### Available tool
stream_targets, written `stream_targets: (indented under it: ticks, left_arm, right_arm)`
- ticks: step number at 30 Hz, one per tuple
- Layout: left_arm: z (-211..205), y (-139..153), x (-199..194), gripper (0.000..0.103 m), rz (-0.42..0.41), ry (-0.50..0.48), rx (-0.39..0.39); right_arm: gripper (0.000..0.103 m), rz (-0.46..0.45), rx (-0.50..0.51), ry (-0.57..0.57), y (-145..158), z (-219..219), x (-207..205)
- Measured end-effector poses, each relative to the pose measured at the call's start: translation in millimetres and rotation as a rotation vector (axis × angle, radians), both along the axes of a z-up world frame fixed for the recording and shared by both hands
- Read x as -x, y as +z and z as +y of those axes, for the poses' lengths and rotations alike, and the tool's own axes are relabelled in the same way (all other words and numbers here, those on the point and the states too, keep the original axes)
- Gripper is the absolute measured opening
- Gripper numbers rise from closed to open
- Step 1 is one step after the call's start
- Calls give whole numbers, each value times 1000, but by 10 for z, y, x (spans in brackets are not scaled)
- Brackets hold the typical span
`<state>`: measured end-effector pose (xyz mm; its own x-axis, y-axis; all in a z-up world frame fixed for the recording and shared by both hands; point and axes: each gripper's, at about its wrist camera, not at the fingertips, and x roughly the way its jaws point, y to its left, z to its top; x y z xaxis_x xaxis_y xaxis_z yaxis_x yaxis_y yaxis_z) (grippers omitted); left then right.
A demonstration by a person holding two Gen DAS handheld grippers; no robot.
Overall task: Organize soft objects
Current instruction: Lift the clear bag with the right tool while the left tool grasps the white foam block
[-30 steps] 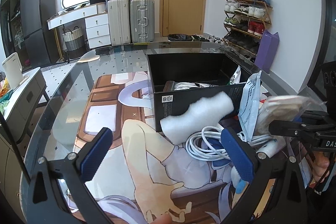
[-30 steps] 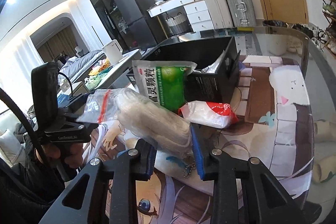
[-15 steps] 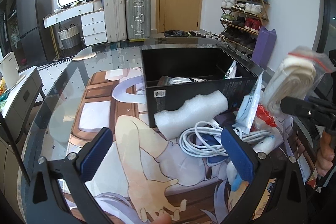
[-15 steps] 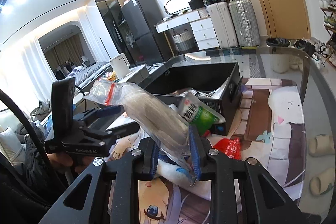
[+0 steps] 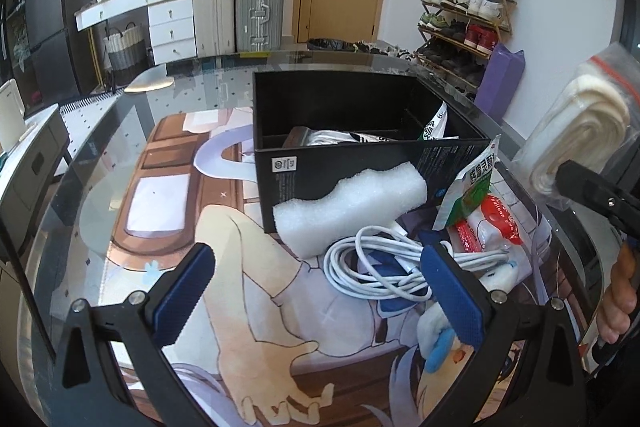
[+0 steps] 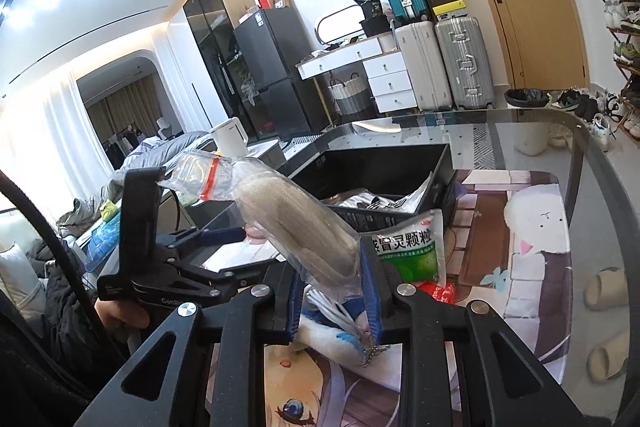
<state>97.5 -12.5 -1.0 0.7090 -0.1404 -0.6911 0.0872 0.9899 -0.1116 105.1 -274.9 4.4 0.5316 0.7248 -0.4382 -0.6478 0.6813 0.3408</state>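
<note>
My right gripper (image 6: 334,291) is shut on a clear zip bag of cream cord (image 6: 296,227) and holds it up above the table; the bag also shows at the right edge of the left wrist view (image 5: 580,139). My left gripper (image 5: 316,295) is open and empty, low over the mat. A black box (image 5: 360,131) holds several packets. In front of it lie a white foam block (image 5: 348,211), a coiled white cable (image 5: 384,267), a green-and-white packet (image 5: 470,191) and a red-and-white pack (image 5: 492,227).
The glass table (image 5: 100,131) carries an anime-print mat (image 5: 248,307). A small plush (image 5: 436,339) lies near my left gripper's right finger. Suitcases, a dresser and a shoe rack stand beyond the table. Slippers (image 6: 604,287) are on the floor.
My right gripper has lifted the cord bag up and away from the pile. The green packet, earlier leaning on the bag, has dropped lower against the box. My left gripper stays open, shifted slightly.
</note>
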Motion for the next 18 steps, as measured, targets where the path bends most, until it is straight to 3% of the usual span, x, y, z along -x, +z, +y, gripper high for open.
stream_targets:
  ticks: [8, 18]
  left_arm:
    - [-3, -10, -176, 103, 36, 54, 108]
    - [-126, -31, -310, 103, 67, 52, 136]
  right_arm:
    - [26, -11, -22, -19, 43, -52, 19]
    - [26, -4, -28, -29, 17, -94, -27]
